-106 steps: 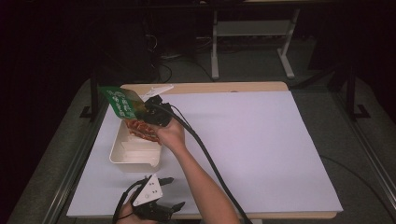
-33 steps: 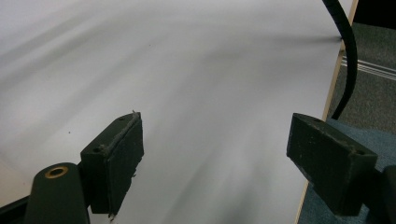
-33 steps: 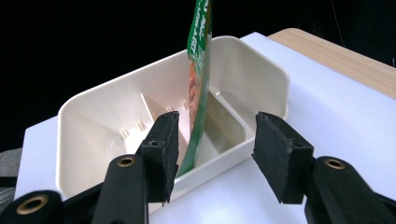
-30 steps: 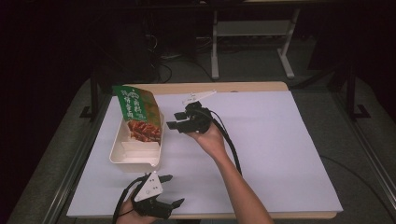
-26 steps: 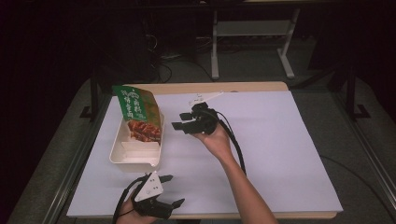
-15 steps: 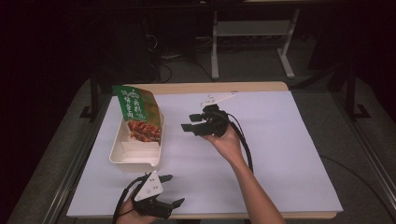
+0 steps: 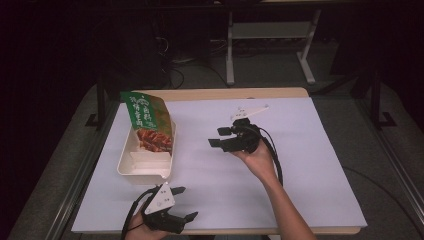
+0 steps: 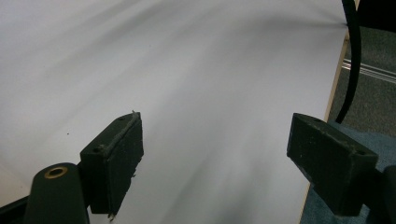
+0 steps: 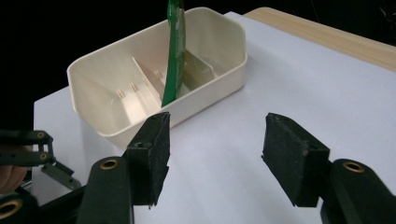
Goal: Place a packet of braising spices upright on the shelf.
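A green snack bag [image 7: 147, 122] with a red food picture stands upright in the far compartment of a cream divided tray [image 7: 145, 172] at the table's left. My right gripper [image 7: 216, 137] hovers mid-table, right of the tray, with its jaws pointing at it. They have just been opening and stand open with nothing between them. In the right gripper view the bag [image 9: 175, 51] shows edge-on inside the tray [image 9: 210, 84], beyond my right gripper [image 9: 215, 144]. My left gripper [image 7: 187, 203] rests open at the front edge over bare paper [image 8: 217, 158].
A white sheet [image 7: 300, 150] covers the wooden table, whose bare edge [image 7: 225, 93] shows at the far side. A black cable [image 7: 275, 160] trails from the right gripper along the forearm. Metal stand legs [image 7: 230, 55] rise from the floor behind the table.
The right gripper let go of the bag, which now stands in the tray, and moved rightward away from it toward mid-table. The left gripper stayed put.
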{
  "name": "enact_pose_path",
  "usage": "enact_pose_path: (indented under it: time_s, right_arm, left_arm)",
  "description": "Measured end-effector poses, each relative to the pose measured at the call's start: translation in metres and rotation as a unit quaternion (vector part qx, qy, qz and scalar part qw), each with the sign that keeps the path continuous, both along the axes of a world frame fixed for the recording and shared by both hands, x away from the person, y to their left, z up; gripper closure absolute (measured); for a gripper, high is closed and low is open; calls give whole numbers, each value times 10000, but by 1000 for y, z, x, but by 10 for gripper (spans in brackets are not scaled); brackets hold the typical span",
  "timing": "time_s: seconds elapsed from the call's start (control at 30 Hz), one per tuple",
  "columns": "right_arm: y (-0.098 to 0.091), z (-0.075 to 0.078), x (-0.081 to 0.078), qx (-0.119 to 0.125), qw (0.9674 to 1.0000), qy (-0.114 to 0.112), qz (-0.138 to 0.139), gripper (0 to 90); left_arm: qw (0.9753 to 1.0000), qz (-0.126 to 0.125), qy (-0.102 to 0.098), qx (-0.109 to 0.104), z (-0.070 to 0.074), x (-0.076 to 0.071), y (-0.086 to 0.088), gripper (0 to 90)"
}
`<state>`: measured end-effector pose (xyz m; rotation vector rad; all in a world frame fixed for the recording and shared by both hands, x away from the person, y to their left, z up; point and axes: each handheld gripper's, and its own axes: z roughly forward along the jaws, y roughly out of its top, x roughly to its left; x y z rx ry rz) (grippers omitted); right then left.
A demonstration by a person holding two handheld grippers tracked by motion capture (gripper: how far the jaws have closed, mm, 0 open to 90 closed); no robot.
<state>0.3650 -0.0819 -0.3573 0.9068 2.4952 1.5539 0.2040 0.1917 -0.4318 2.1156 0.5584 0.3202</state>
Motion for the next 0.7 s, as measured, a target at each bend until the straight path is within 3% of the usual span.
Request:
enact_pose_path:
  time_s: [0.7]
  right_arm:
    - [-41, -15, -24, -8, 9998, 110, -144, 364]
  left_arm:
    - [10000, -7, -35, 90, -1, 2, -2, 181]
